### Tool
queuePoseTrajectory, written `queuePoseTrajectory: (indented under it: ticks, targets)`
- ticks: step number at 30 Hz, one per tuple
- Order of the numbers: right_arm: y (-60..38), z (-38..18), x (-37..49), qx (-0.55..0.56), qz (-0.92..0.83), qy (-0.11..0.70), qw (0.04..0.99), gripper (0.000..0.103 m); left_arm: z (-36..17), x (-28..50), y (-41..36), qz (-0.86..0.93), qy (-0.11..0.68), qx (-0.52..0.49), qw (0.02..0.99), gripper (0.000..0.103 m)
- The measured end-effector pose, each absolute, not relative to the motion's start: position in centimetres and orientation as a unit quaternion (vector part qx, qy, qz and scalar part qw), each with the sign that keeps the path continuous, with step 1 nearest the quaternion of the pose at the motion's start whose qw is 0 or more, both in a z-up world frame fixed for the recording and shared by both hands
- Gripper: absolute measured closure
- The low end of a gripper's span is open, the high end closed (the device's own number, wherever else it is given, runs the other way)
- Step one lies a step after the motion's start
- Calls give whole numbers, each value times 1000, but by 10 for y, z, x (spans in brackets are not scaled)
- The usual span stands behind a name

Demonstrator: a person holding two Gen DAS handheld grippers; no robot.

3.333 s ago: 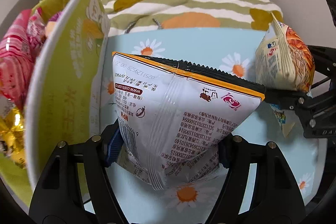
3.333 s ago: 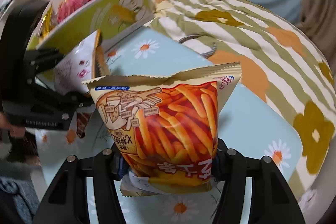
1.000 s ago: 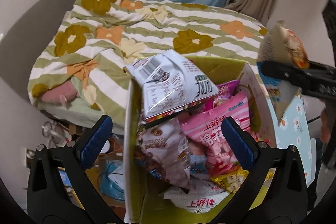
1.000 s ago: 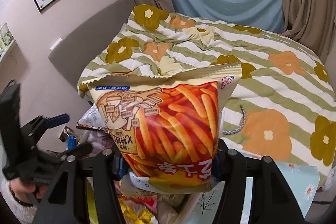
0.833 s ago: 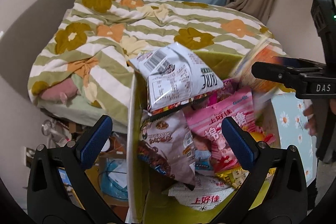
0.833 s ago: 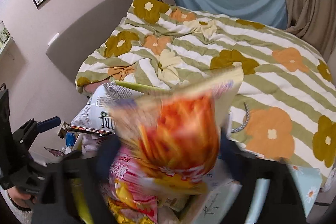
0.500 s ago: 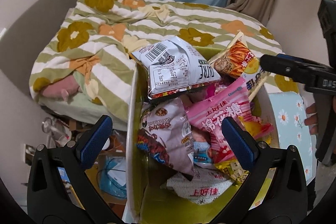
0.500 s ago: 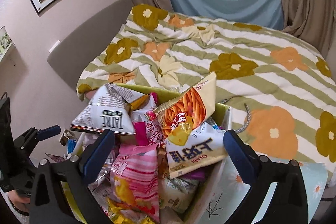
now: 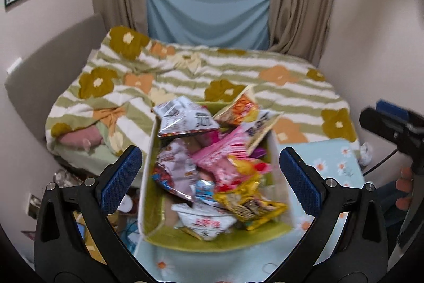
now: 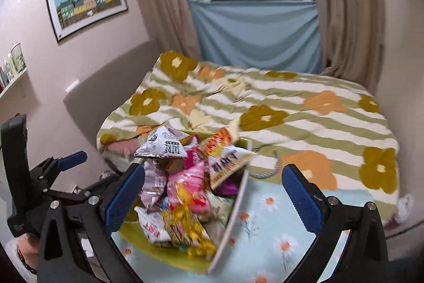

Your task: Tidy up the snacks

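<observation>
A green box with white outer walls [image 9: 148, 177] [image 10: 233, 224] stands on the daisy-print table and is heaped with snack bags. On top at its far end lie a white bag [image 9: 185, 121] [image 10: 164, 145] and an orange fries bag [image 9: 238, 108] [image 10: 222, 147]. Pink [image 9: 225, 158] and yellow [image 9: 249, 206] bags lie lower. My left gripper [image 9: 210, 179] hangs open and empty above the box's near end. My right gripper [image 10: 212, 198] is wide open too, with nothing between its pads. One left finger [image 10: 71, 159] shows at the left edge.
The light blue daisy tablecloth [image 9: 334, 158] [image 10: 270, 216] lies right of the box. Behind is a bed with a striped flower quilt [image 9: 185, 70], curtains and a window. Clutter sits on the floor [image 9: 66, 177] left of the box. A hand [image 9: 405, 192] holds the right gripper's handle.
The right gripper opened and the fries bag dropped into the box beside the white bag the left gripper had released. Both grippers then rose and drew back, so the box looks smaller.
</observation>
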State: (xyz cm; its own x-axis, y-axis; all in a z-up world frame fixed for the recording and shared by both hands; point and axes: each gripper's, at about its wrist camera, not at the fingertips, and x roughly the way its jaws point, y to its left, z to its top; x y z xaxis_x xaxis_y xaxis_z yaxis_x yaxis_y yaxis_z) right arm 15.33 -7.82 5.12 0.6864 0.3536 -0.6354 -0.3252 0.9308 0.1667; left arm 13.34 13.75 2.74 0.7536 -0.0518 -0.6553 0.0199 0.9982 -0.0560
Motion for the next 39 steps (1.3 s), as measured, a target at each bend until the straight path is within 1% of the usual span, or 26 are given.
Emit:
queuePoseTrajectory:
  ticks: [8, 12, 16, 39]
  targets:
    - [-115, 56, 78, -3, 57, 331, 942, 0, 35, 77, 110, -15, 315, -1, 949, 0]
    - [-129, 46, 55, -5, 18, 335, 942, 0, 33, 51, 93, -15, 288, 28, 957, 0]
    - [-138, 41, 38, 1, -6, 334, 943, 0, 31, 42, 87, -23, 288, 23, 957, 0]
    - [-150, 41, 26, 2, -27, 320, 947, 0, 30, 35, 73, -28, 285, 32, 958, 0]
